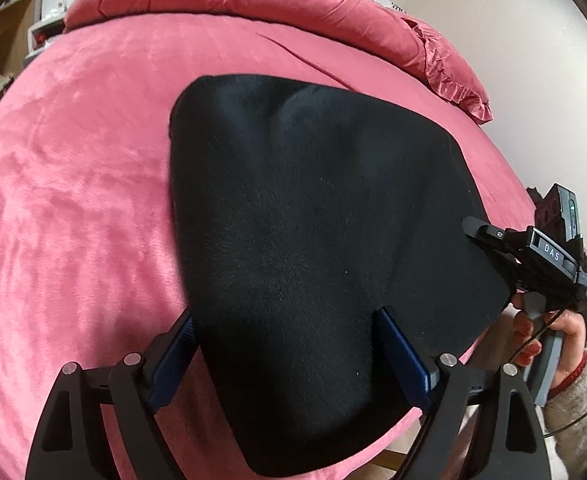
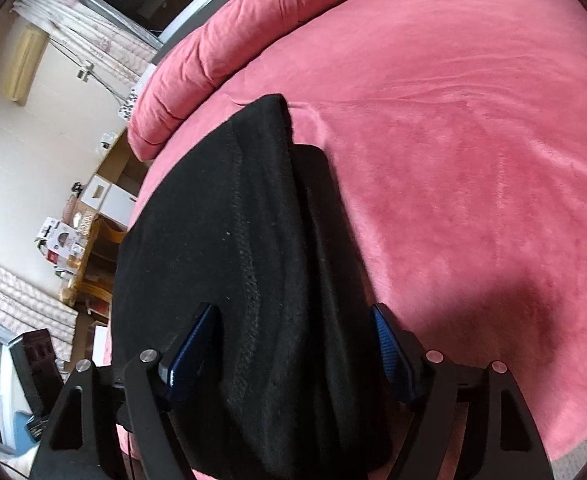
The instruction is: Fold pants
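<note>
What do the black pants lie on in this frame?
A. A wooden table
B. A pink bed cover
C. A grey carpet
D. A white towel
B: in both wrist views the folded black pants lie flat on the pink bed cover, with a matching pink pillow behind.

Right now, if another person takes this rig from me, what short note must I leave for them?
Left tongs: open, over the near edge of the black pants, gripping nothing.
Right tongs: open, over the pants' stitched edge, gripping nothing.
Pants: folded into a compact stack, flat on the pink bed cover.
Done: at least one fold is laid and released.
Left: probably check the edges and make another fold if a smaller bundle is wanted.
</note>
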